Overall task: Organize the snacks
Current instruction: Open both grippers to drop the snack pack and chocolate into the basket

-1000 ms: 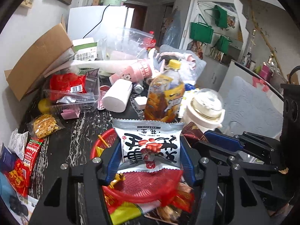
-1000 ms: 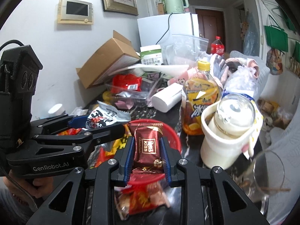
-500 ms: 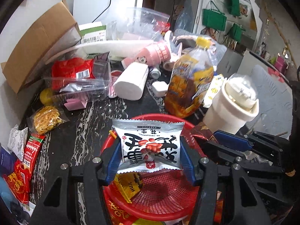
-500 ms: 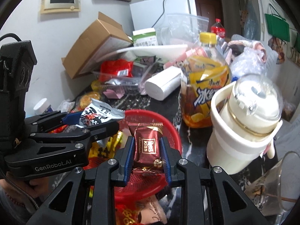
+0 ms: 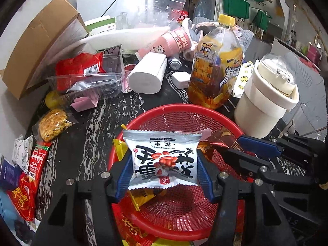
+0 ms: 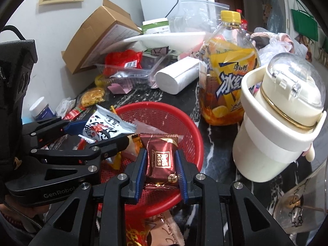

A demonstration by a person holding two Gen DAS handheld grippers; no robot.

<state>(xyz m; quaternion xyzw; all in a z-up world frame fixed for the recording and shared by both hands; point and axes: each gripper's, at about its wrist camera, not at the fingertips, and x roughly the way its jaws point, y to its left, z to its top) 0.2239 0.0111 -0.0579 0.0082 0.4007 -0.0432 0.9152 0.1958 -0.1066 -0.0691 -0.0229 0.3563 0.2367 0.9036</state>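
The red mesh basket (image 5: 180, 114) is the landmark here. Both grippers hang right over it, each holding one snack. The left gripper (image 5: 164, 168) is about half open with its blue pads pressed on the sides of a white peanut packet (image 5: 164, 160), held above the basket's near half. The right gripper (image 6: 161, 164) is nearly closed, clamped on a brown chocolate bar wrapper (image 6: 161, 160), also over the basket.

Compared with a second ago both hands have come down, so the basket now fills much more of each view and sits directly under both snacks; the grips look the same.

A few loose wrappers already lie in the basket; I can't count them properly. Just behind the basket stands one iced tea bottle (image 5: 217, 65), and off its right rim one white cup (image 5: 264, 100) with a clear domed lid. One paper roll (image 5: 147, 75) lies farther behind it, and one cardboard box (image 5: 41, 47) is behind and to its left.
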